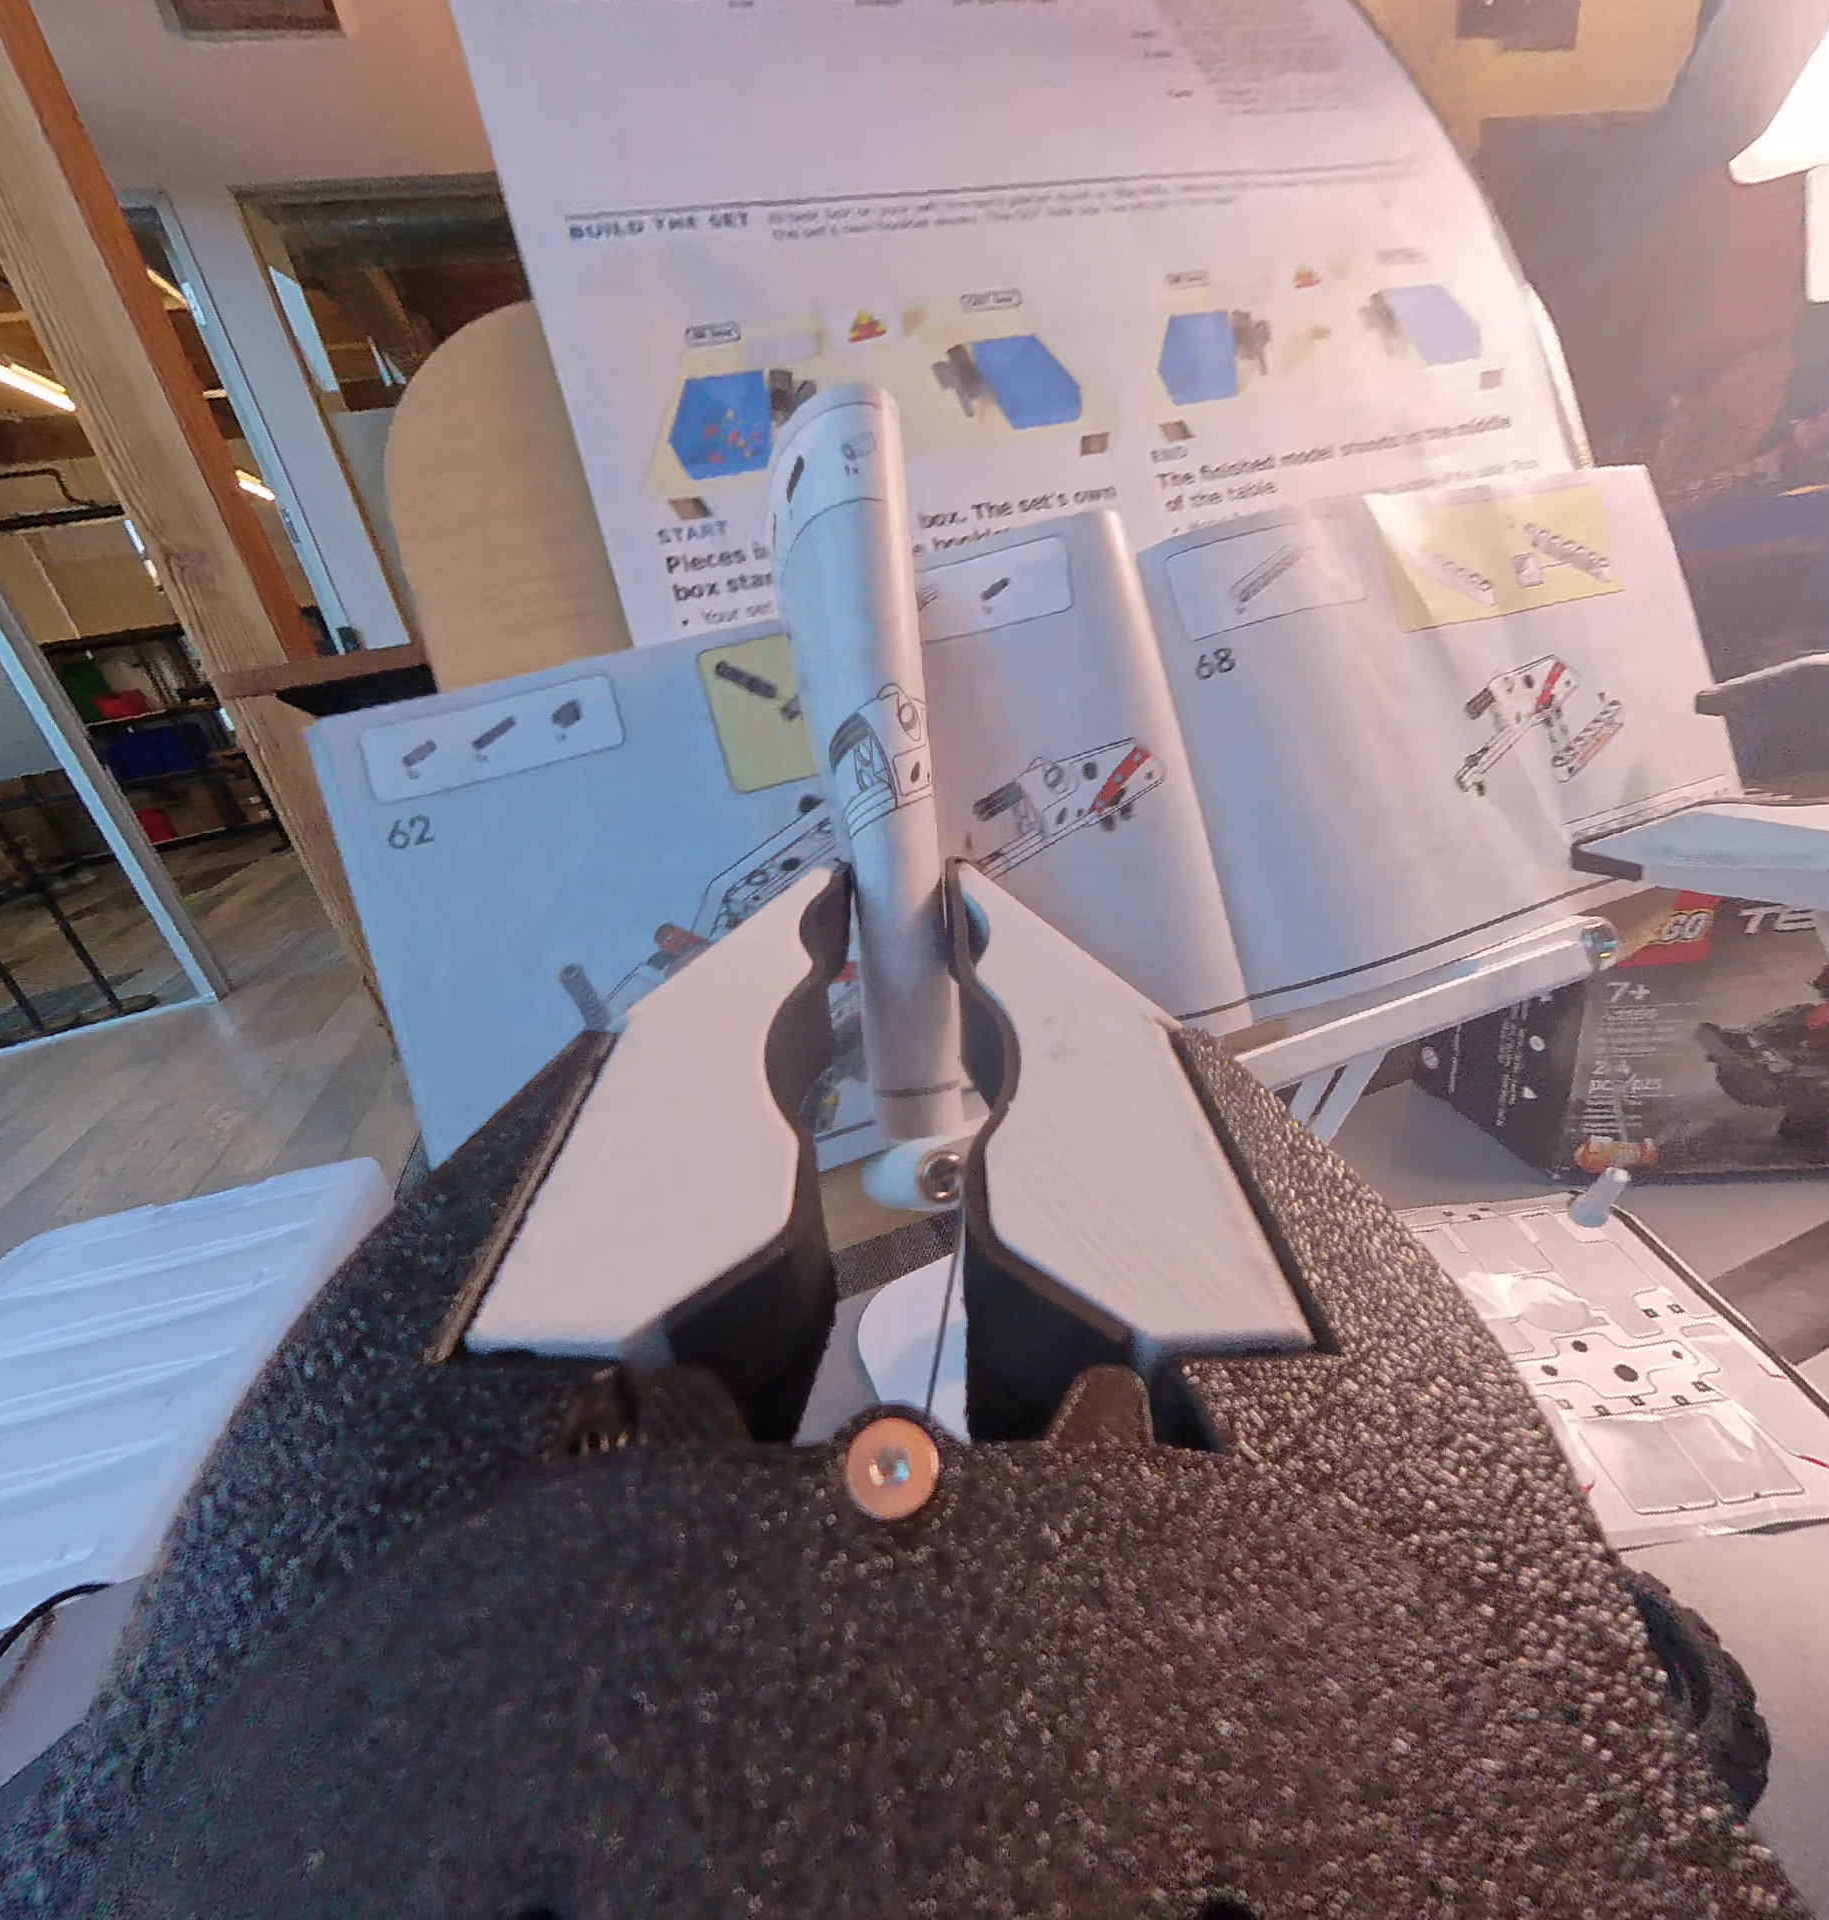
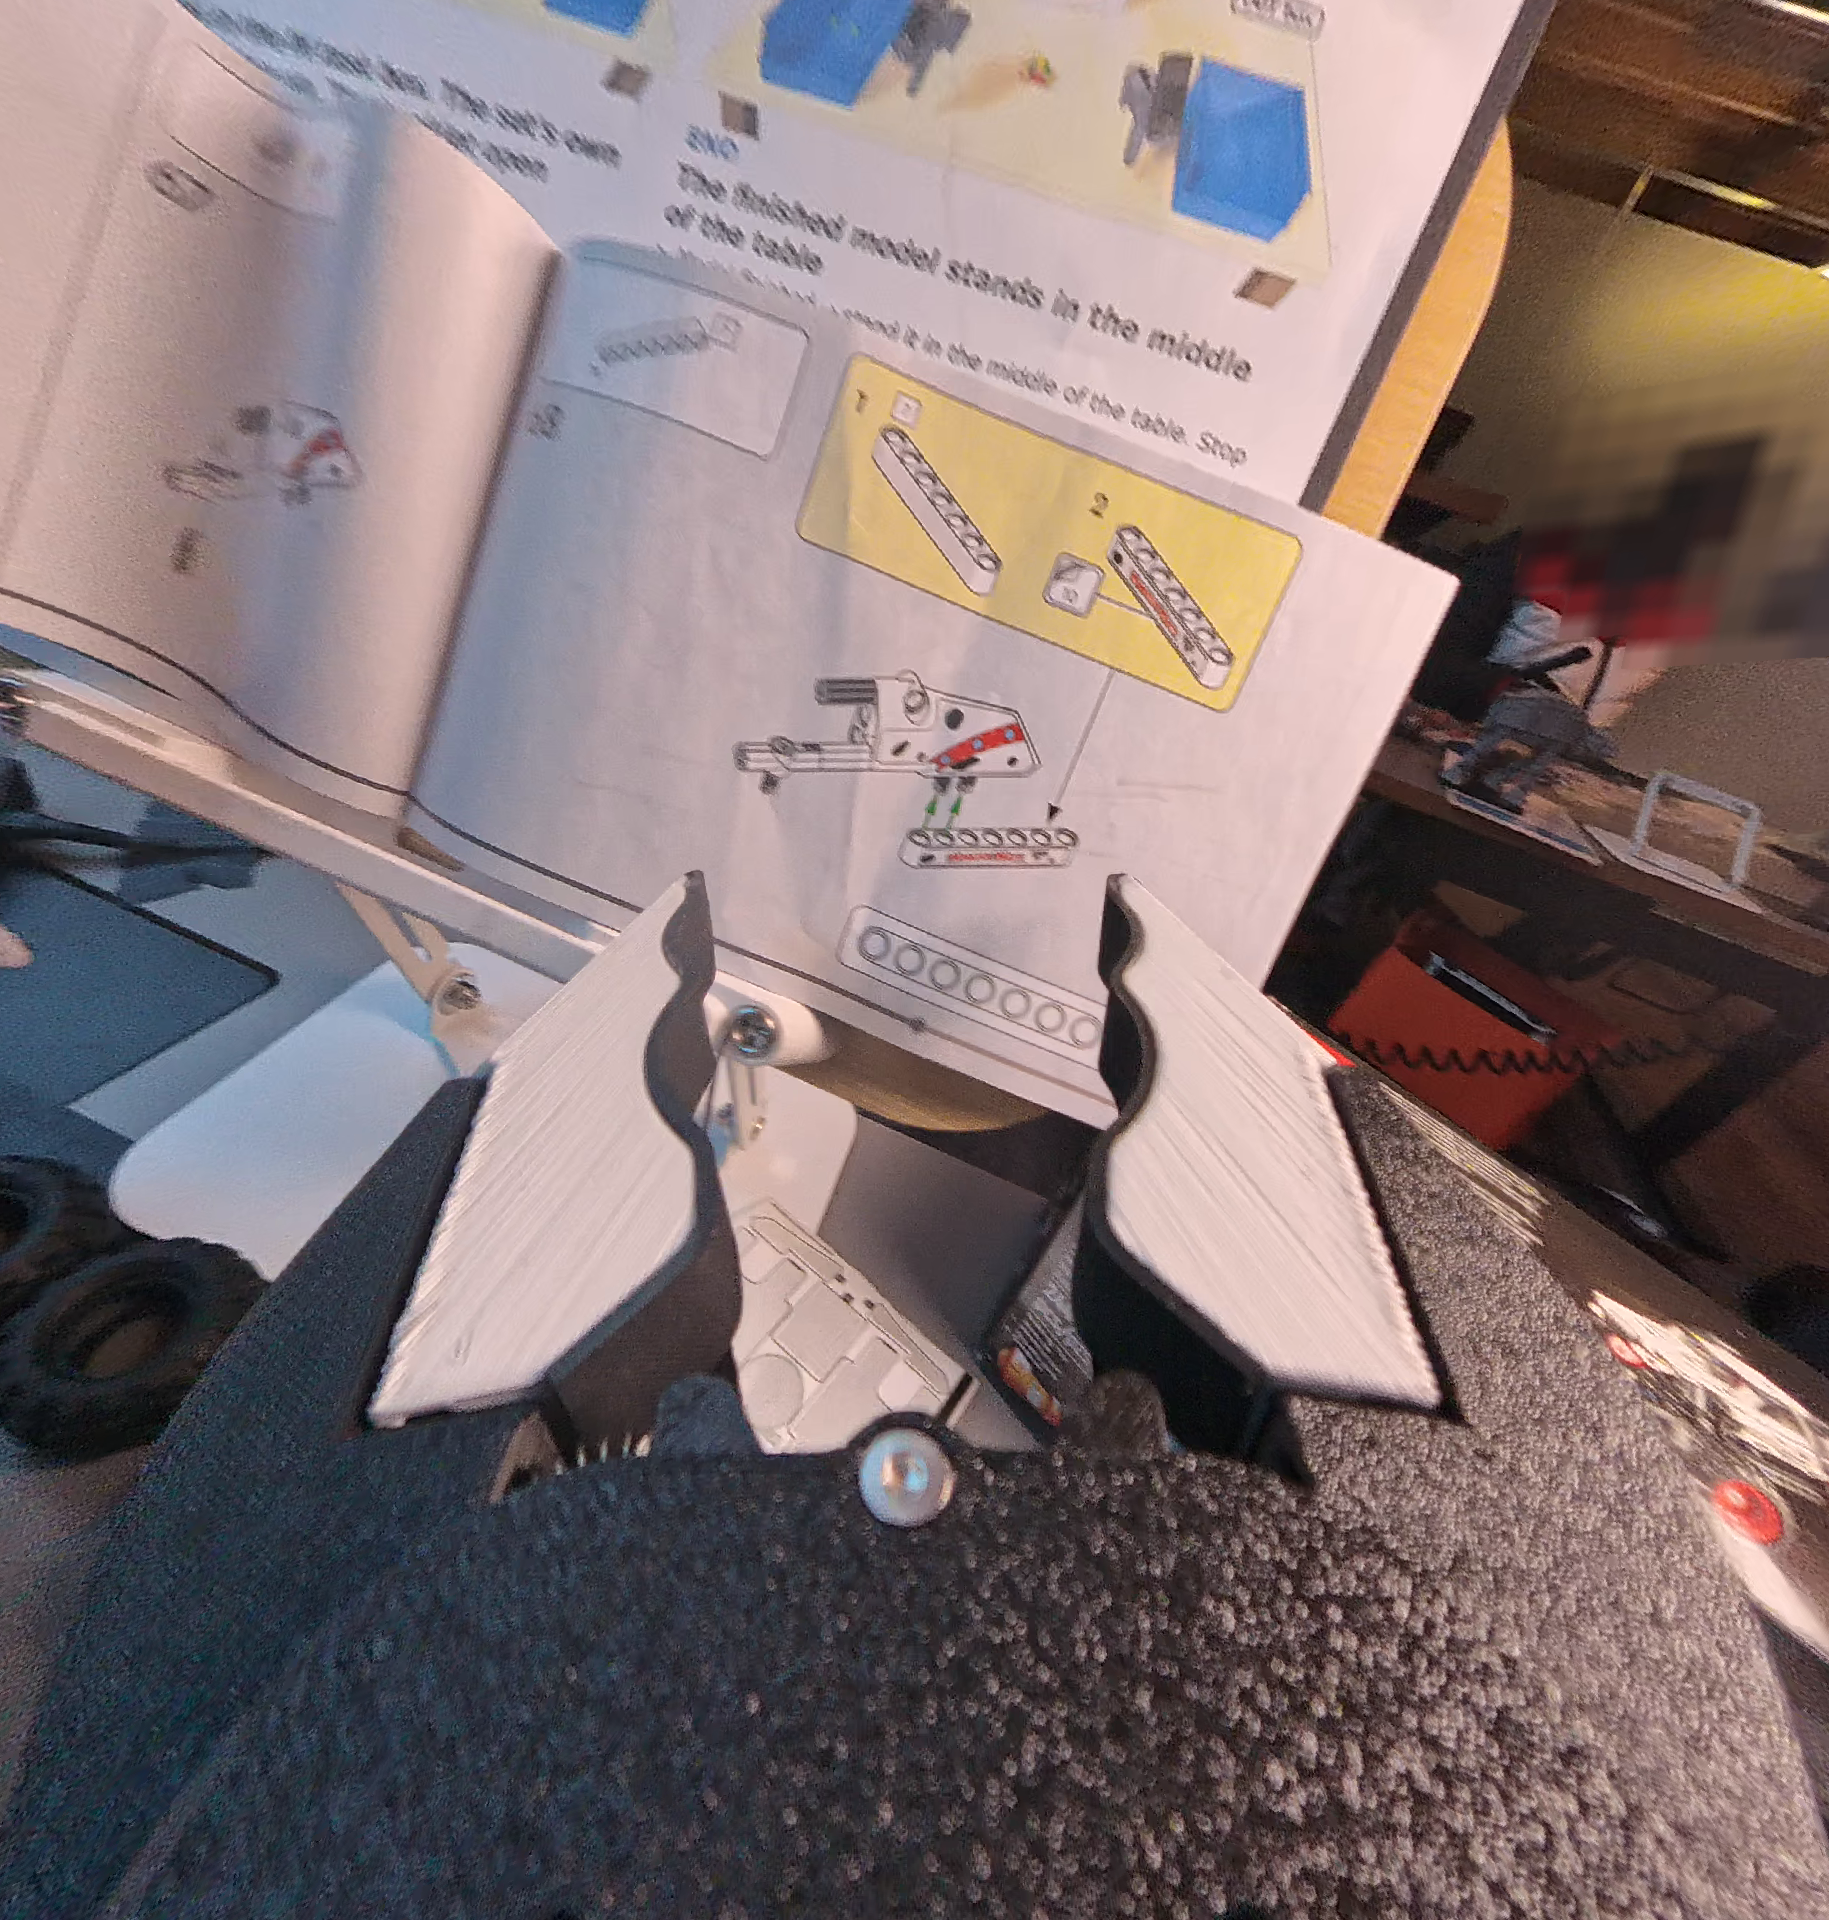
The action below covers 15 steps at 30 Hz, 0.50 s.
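My left gripper [image 1: 897, 883] is shut on a page [image 1: 858, 644] of an open building-instruction booklet [image 1: 536, 831]. The page is lifted and curled, and I see it nearly edge-on between the fingers. The booklet leans on a white folding stand [image 1: 1409, 987]. My right gripper [image 2: 905, 894] is open and empty. It sits close in front of the lower edge of the booklet's right-hand page [image 2: 993, 675], not touching it. The stand's bar [image 2: 266, 800] runs under the booklet.
A large printed sheet [image 1: 993, 260] stands behind the booklet. A building-set box [image 1: 1668, 1039] and a sticker sheet [image 1: 1616, 1382] lie to the right, a white lidded container [image 1: 110, 1351] to the left. Black rubber tyres [image 2: 89, 1340] lie left of my right gripper.
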Each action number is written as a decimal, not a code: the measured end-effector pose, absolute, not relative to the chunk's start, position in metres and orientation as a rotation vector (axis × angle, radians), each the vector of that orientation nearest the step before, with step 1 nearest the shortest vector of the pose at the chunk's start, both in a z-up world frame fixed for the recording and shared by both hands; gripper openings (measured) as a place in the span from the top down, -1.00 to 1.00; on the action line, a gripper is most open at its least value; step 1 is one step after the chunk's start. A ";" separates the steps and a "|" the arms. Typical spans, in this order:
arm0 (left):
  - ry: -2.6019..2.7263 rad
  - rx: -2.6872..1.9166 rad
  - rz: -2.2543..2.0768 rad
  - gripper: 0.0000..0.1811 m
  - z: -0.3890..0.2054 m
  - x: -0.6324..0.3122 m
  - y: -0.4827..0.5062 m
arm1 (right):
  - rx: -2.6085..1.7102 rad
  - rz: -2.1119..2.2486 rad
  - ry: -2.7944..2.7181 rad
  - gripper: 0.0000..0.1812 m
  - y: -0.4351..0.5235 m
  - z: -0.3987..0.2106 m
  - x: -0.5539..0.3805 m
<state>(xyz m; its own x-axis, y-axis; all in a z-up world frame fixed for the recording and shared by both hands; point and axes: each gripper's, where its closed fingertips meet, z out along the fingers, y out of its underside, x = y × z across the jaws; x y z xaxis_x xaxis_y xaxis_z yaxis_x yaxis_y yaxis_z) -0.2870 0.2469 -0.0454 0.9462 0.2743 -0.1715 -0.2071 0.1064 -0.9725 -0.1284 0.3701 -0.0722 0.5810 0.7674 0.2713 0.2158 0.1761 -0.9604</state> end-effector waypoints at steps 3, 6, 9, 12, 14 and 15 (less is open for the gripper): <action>0.038 -1.399 0.329 0.80 -0.037 -0.255 0.252 | -1.306 0.740 -0.997 0.22 0.333 -0.058 -0.143; 0.138 -1.404 0.297 0.82 -0.038 -0.221 0.261 | -1.319 1.022 -1.049 0.21 0.303 -0.044 -0.156; 0.248 -1.419 0.271 0.82 -0.046 -0.189 0.270 | -1.350 1.249 -1.056 0.23 0.288 -0.024 -0.169; 0.351 -1.445 0.218 0.78 -0.055 -0.164 0.278 | -1.442 1.422 -1.084 0.40 0.288 -0.019 -0.183; 0.386 -1.444 0.173 0.71 -0.056 -0.155 0.276 | -1.475 1.333 -1.068 0.67 0.305 -0.024 -0.184; 0.388 -1.440 0.160 0.68 -0.055 -0.154 0.273 | -1.478 1.285 -1.057 0.79 0.313 -0.025 -0.181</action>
